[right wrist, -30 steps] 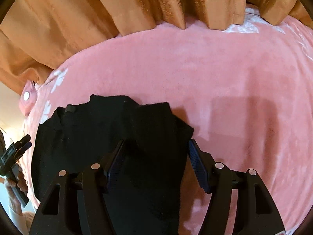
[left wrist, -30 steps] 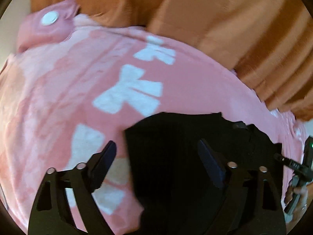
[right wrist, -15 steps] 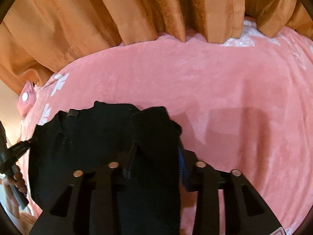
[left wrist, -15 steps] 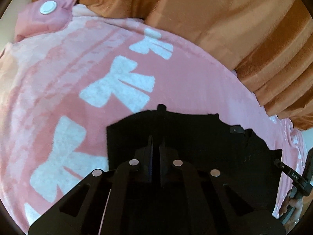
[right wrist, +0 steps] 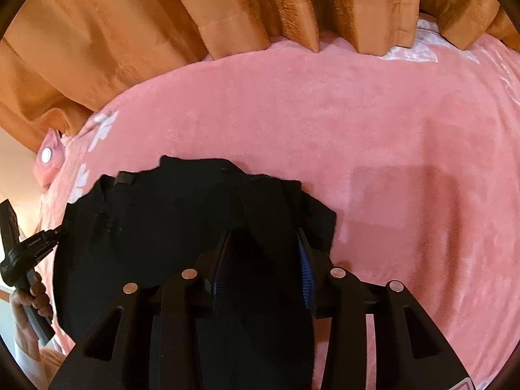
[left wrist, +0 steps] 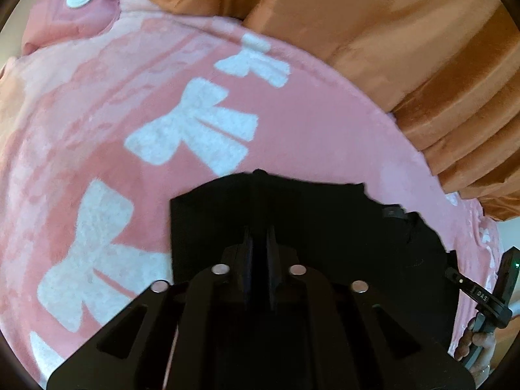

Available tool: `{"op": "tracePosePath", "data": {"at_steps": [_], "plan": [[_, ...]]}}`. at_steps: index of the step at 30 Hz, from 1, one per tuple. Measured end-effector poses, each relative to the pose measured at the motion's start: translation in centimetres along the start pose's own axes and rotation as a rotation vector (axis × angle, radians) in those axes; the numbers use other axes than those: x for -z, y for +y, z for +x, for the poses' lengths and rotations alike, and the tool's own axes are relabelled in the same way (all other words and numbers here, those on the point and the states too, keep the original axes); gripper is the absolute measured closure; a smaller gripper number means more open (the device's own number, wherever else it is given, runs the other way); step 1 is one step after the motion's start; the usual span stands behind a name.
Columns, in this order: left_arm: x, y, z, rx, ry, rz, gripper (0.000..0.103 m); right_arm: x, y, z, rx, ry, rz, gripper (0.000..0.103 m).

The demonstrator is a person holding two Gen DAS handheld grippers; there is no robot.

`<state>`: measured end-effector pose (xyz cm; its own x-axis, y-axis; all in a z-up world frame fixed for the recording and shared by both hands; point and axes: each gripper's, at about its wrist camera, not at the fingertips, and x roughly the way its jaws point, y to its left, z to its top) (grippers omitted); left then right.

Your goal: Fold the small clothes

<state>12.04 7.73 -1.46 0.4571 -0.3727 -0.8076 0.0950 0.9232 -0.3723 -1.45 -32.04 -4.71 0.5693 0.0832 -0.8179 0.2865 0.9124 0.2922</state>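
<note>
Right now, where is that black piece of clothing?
The black garment lies on the pink blanket, near its front edge and well short of the orange curtain. The left gripper and right gripper each pinch a part of it.

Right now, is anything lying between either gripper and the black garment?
Nothing visible. The left gripper is pinched on the black garment, and the right gripper has a fold between its fingers on the pink blanket.

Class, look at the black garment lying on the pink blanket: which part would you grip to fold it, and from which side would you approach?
Grip the black garment at its near side edges, coming in low from the near side. It lies flat on the pink blanket, so only an edge offers a pinchable fold. The left gripper is shut on one edge; the right gripper straddles a raised fold.
</note>
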Motion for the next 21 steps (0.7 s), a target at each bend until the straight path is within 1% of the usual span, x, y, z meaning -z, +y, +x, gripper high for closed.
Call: {"op": "tracePosePath", "data": {"at_steps": [1,2,3,4,5,6,7,8,9,10,11,12,13,14,15,16,17,18,19,20,21], "plan": [[-0.2,-0.3,-1.3,0.018,-0.035,0.004,0.101,0.0,0.3,-0.5,-0.026,-0.016,-0.005,0.098],[-0.4,-0.4,-2.6,0.045,-0.063,-0.004,0.101,-0.1,0.5,-1.0,-0.047,-0.030,-0.004,0.098],[-0.7,-0.3,-4.5,0.096,-0.101,-0.020,0.101,-0.1,0.8,-2.6,-0.093,-0.074,0.002,0.098],[-0.8,0.0,-6.3,0.130,-0.134,-0.030,0.101,-0.2,1.0,-3.9,-0.141,-0.106,0.010,0.099],[-0.8,0.3,-7.7,0.148,-0.160,-0.031,0.101,-0.2,1.3,-6.3,-0.225,-0.161,0.015,0.099],[-0.6,0.7,-8.6,0.141,-0.185,-0.023,0.101,0.0,1.5,-8.1,-0.267,-0.207,0.006,0.099],[-0.6,1.1,-8.9,0.101,-0.204,-0.011,0.101,0.2,1.4,-9.5,-0.263,-0.257,-0.019,0.099],[-0.7,1.9,-7.8,0.044,-0.182,-0.011,0.100,0.2,1.2,-9.4,-0.201,-0.273,-0.041,0.099],[-0.8,3.1,-5.7,0.021,-0.116,-0.039,0.100,0.0,0.7,-8.0,-0.125,-0.235,-0.044,0.099],[-0.7,4.1,-3.5,0.005,-0.044,-0.069,0.100,-0.3,-0.4,-5.4,-0.051,-0.158,-0.023,0.099],[-0.5,4.6,-2.2,-0.028,-0.009,-0.074,0.100,-0.4,-1.2,-3.5,-0.020,-0.101,-0.004,0.100],[-0.4,4.7,-1.6,-0.043,0.008,-0.074,0.100,-0.2,-1.9,-1.7,0.020,-0.046,0.014,0.100],[-0.2,4.6,-2.0,-0.025,-0.001,-0.081,0.101,0.1,-2.2,-0.7,0.033,-0.020,0.035,0.100],[-0.4,4.1,-3.1,0.014,-0.028,-0.074,0.101,0.1,-2.0,-1.0,0.014,-0.028,0.047,0.100],[-0.5,3.7,-4.0,0.029,-0.055,-0.053,0.100,-0.1,-1.0,-2.5,-0.045,-0.066,0.042,0.100],[-0.7,3.1,-5.1,0.027,-0.100,-0.010,0.100,-0.2,-0.1,-3.7,-0.079,-0.103,0.015,0.100],[-0.9,3.0,-5.1,0.002,-0.113,0.010,0.100,-0.3,1.1,-5.4,-0.086,-0.160,-0.039,0.100],[-0.9,3.1,-4.3,-0.031,-0.097,0.015,0.100,-0.4,1.5,-5.6,-0.072,-0.177,-0.062,0.100],[-0.9,3.8,-2.6,-0.053,-0.046,0.001,0.100,-0.6,0.9,-4.7,-0.035,-0.151,-0.055,0.100],[-0.9,4.3,-1.6,-0.065,-0.015,-0.018,0.100,-0.8,0.0,-3.3,-0.011,-0.111,-0.022,0.100],[-0.7,4.9,-0.8,-0.062,0.012,-0.039,0.100,-0.7,-1.3,-1.5,0.016,-0.059,0.020,0.100]]}}
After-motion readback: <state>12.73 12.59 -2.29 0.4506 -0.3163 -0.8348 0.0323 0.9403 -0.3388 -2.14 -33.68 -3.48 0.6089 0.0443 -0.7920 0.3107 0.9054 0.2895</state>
